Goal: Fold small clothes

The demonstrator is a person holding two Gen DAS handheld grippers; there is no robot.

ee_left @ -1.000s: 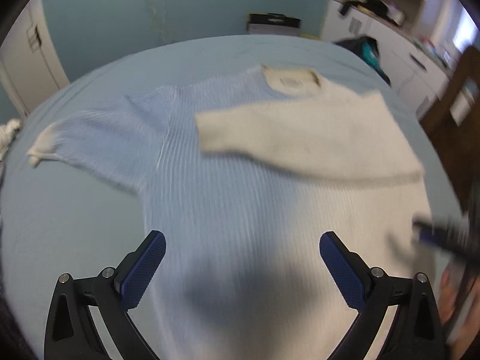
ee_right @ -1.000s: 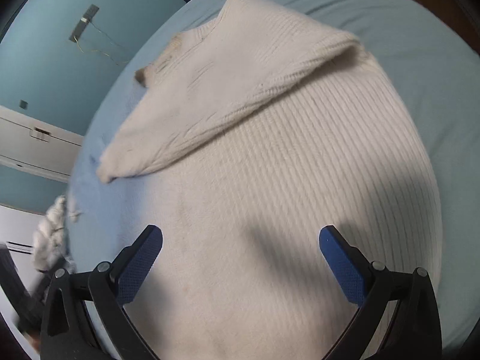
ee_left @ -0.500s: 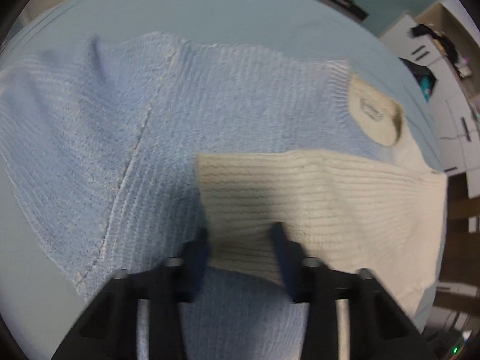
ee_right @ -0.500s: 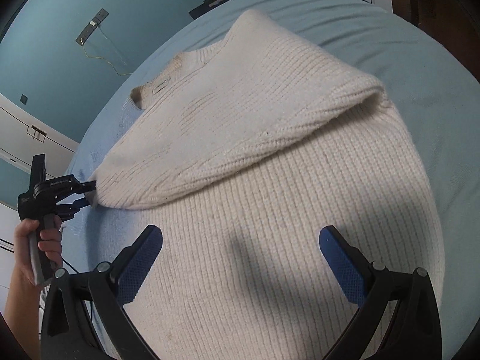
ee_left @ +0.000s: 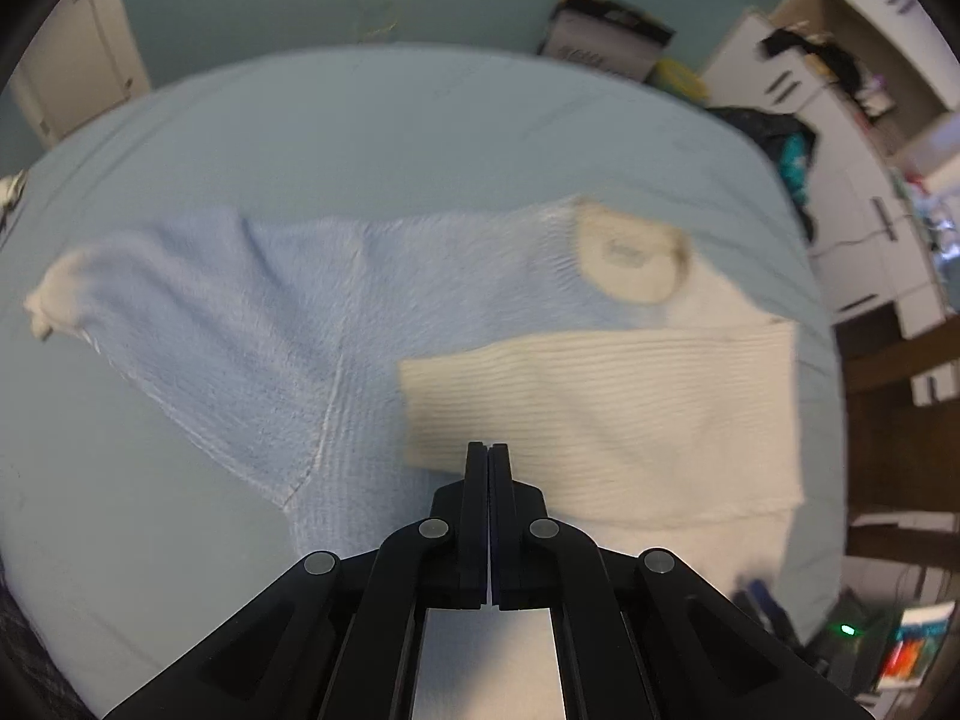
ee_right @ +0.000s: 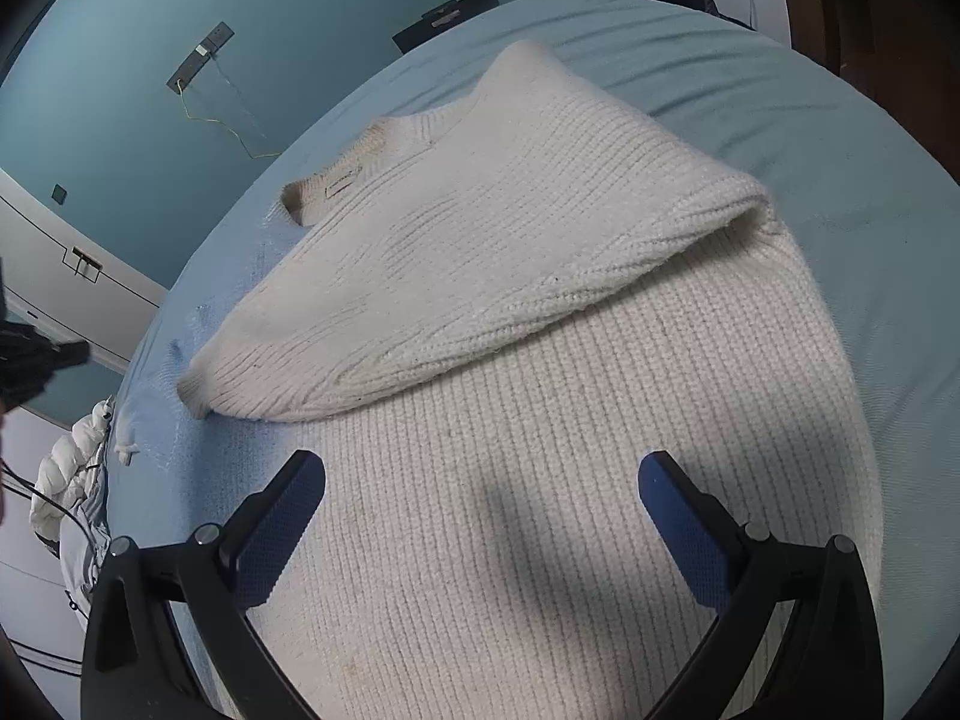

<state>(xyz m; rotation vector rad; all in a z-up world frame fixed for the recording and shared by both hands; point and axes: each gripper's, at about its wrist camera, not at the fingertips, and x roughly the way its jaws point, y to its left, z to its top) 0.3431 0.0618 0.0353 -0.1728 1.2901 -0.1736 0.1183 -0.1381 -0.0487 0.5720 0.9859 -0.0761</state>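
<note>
Now my left claw [ee_left: 489,447] is pressed fully together with nothing caught in it; a second ago it stood spread wide over the sweater, and half a second ago it was closing around the cuff of the folded sleeve; since then it has pulled back and up, so the whole garment shows again in its view; my right claw [ee_right: 480,480] is spread wide and empty, much as it was a second ago.

Around my claws, the pale blue bed [ee_left: 372,138] carries everything; beyond it in the left wrist view are a teal wall, a dark box [ee_left: 606,42] on the floor, and white cabinets [ee_left: 852,138] with dark clothes on them at the right; in the right wrist view a white bundle of cloth [ee_right: 69,474] lies off the bed's left edge; nothing lies between either claw and the garment.

The cream knit sweater [ee_right: 570,480] lies flat on the bed, collar [ee_left: 630,252] away from me; its right sleeve [ee_left: 600,414] is folded across the chest, the cuff end just beyond my left claw's tips, apart from them; the other sleeve [ee_left: 156,312] stretches out to the left, unfolded; my right claw hovers over the sweater's lower body, with the folded sleeve [ee_right: 480,264] lying just ahead of its fingertips.
</note>
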